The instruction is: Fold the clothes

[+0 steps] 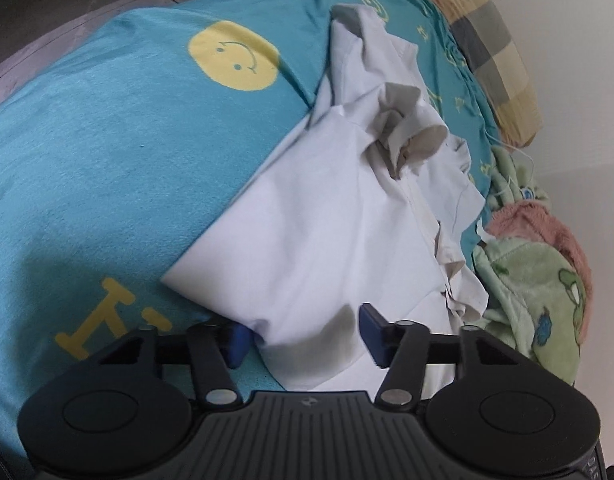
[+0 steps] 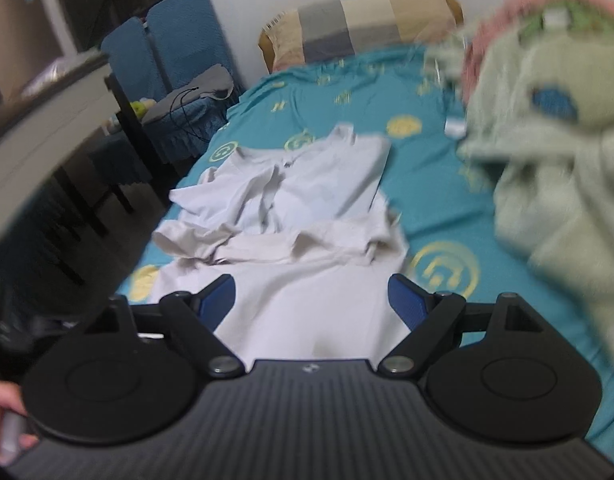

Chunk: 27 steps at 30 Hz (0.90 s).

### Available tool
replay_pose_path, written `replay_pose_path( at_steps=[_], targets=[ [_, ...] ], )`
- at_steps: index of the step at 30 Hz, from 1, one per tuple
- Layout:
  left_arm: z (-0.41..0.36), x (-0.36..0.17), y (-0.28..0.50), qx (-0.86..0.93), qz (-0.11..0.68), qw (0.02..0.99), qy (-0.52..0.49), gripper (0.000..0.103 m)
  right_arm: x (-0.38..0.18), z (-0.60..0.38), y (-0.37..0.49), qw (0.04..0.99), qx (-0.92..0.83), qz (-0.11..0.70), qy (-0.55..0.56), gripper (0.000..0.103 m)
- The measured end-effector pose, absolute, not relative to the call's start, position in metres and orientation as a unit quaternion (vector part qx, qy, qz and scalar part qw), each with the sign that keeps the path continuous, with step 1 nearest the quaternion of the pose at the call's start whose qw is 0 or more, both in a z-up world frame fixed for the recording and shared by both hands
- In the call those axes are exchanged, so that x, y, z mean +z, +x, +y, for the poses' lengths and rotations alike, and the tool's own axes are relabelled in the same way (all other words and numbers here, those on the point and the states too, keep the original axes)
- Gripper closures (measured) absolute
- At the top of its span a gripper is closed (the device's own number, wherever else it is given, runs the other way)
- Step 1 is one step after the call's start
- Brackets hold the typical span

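A pale white-grey shirt [image 1: 331,216] lies partly folded and rumpled on a teal bedsheet [image 1: 107,152] printed with yellow smileys. In the left wrist view my left gripper [image 1: 305,336] stands open at the shirt's near hem, and the cloth's edge lies between its blue pads [image 1: 373,334]. In the right wrist view the same shirt [image 2: 299,216] spreads out ahead, its collar end far and its sleeves bunched across the middle. My right gripper [image 2: 313,300] is open, its blue pads [image 2: 405,298] standing on either side of the shirt's near edge.
A green and pink fleece blanket [image 2: 547,140] is heaped on the bed's right side. A checked pillow [image 2: 363,20] lies at the head. Left of the bed stand a blue chair [image 2: 175,60] and a dark table [image 2: 47,120]. A hand [image 2: 3,420] shows at the lower left.
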<state>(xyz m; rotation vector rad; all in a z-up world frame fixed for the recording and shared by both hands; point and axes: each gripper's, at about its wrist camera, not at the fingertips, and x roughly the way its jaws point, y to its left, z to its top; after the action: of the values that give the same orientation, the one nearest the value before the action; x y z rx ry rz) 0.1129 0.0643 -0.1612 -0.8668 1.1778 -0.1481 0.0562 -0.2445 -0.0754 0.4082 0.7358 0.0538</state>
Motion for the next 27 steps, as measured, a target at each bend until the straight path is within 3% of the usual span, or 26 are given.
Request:
replay_pose_path(
  at_steps=[6,8,17,24,26,27],
  targets=[
    [0.061,-0.157,0.115,-0.08,0.522,0.753,-0.392,0.084,-0.116,-0.258,0.053,0.812,0.057,0.422,0.399,0.018],
    [0.063,-0.151,0.113,-0.092,0.507,0.759,-0.398,0.087,-0.128,-0.258,0.052,0.786,0.058,0.438,0.432,0.018],
    [0.075,-0.134,0.104,-0.122,0.448,0.766,-0.445,0.091,-0.176,-0.256,0.05,0.675,0.054,0.495,0.545,0.017],
    [0.08,-0.125,0.102,-0.127,0.424,0.769,-0.461,0.091,-0.179,-0.278,0.043,0.689,-0.015,0.461,0.559,0.019],
    [0.081,-0.125,0.102,-0.129,0.423,0.769,-0.462,0.091,-0.18,-0.284,0.041,0.692,-0.035,0.451,0.563,0.034],
    [0.081,-0.125,0.101,-0.129,0.423,0.769,-0.462,0.091,-0.181,-0.287,0.04,0.694,-0.045,0.446,0.564,0.037]
  ],
)
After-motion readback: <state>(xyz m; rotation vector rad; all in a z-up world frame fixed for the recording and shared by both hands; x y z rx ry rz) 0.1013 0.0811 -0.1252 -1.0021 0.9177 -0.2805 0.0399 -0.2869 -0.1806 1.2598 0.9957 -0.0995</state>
